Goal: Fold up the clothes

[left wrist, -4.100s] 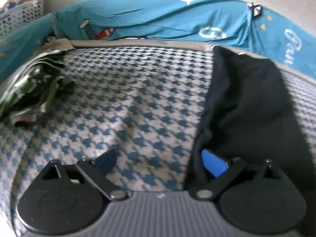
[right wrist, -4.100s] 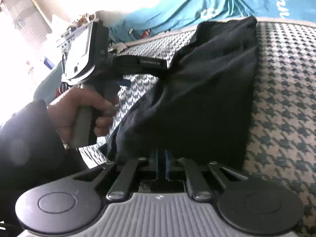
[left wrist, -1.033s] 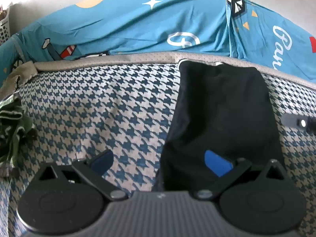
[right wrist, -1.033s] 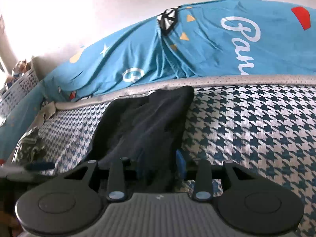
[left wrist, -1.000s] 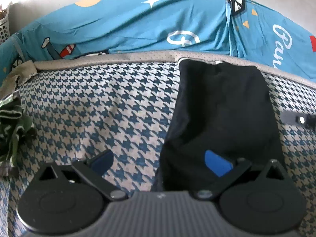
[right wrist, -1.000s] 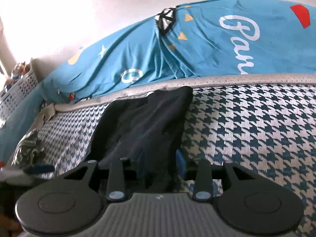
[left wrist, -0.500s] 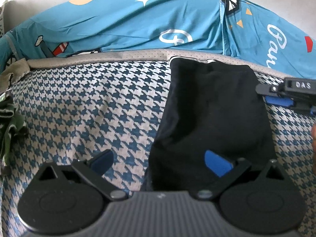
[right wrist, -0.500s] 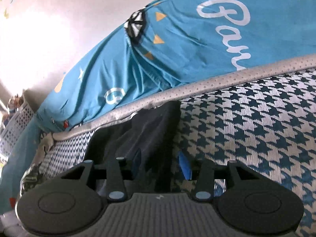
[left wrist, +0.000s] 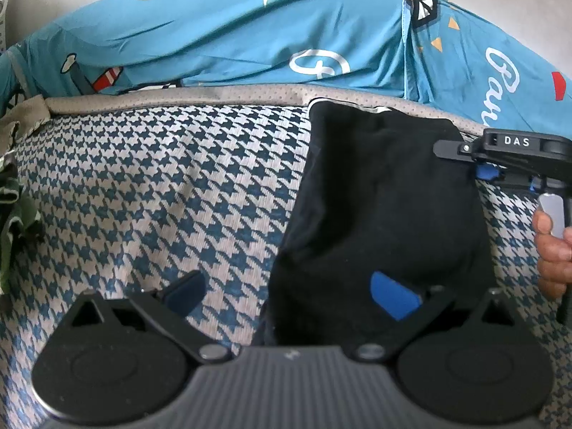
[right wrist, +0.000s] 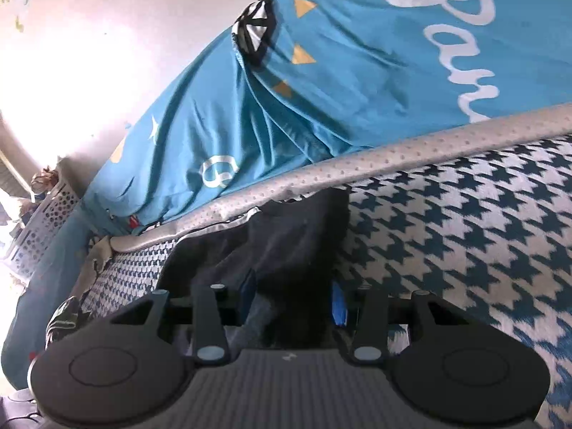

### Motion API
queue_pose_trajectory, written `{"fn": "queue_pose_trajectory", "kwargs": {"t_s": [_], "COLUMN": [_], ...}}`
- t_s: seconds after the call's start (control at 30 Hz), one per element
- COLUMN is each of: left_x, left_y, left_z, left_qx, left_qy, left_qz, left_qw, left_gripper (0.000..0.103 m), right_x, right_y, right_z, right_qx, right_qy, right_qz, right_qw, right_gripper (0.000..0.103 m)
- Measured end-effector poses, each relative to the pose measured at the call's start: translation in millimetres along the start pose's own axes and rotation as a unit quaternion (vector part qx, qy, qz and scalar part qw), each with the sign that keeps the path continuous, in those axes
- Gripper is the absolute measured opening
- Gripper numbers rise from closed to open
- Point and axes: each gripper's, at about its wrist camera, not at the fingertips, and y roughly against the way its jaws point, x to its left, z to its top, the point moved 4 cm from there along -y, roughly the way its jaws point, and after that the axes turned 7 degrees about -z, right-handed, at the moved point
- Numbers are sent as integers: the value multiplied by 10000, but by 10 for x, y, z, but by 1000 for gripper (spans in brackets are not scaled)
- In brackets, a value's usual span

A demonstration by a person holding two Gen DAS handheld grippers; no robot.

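A black garment (left wrist: 386,196), folded into a long strip, lies on the blue-and-white houndstooth surface (left wrist: 178,186). My left gripper (left wrist: 289,296) is open wide over the strip's near end. Its right pad sits above the cloth and its left pad above bare surface. My right gripper (right wrist: 291,298) stands partly open, with the far right edge of the black garment (right wrist: 286,243) between its fingers; the pads do not clearly press on it. In the left wrist view its black head marked DAS (left wrist: 514,143) shows at the strip's right edge, held by a hand (left wrist: 554,246).
A teal printed sheet (left wrist: 232,35) rises behind the grey piped edge (left wrist: 214,94) at the back. A crumpled green garment (left wrist: 14,214) lies at the far left. A white perforated basket (right wrist: 43,214) stands beyond the left end.
The right gripper has moved forward along the strip's right edge toward its far end and now shows in the left wrist view with the hand. The left gripper has stayed put.
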Motion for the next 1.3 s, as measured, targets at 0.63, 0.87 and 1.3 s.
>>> {"fn": "queue_pose_trajectory", "kwargs": {"t_s": [0.63,0.87,1.3], "left_x": [-5,-3,-184], "left_y": [-46,-15,-10], "left_z": [-10,19,23], "left_qx": [88,28,6], "left_qy": [2,35,-185], "left_qz": [-33,-2,-57], "left_qw": [10000,10000,9998], "left_gripper": [103,103,103], "right_x": [81,162,-289], "right_y": [-114,166,1108], "right_z": [43,155,304], "right_qx": [-224,-639,-1507], "right_qy": [40,-30,-260], "right_qz": [185,-111,-1593], "right_qw": [9996,9979,9753], "right_gripper": [10,9,9]}}
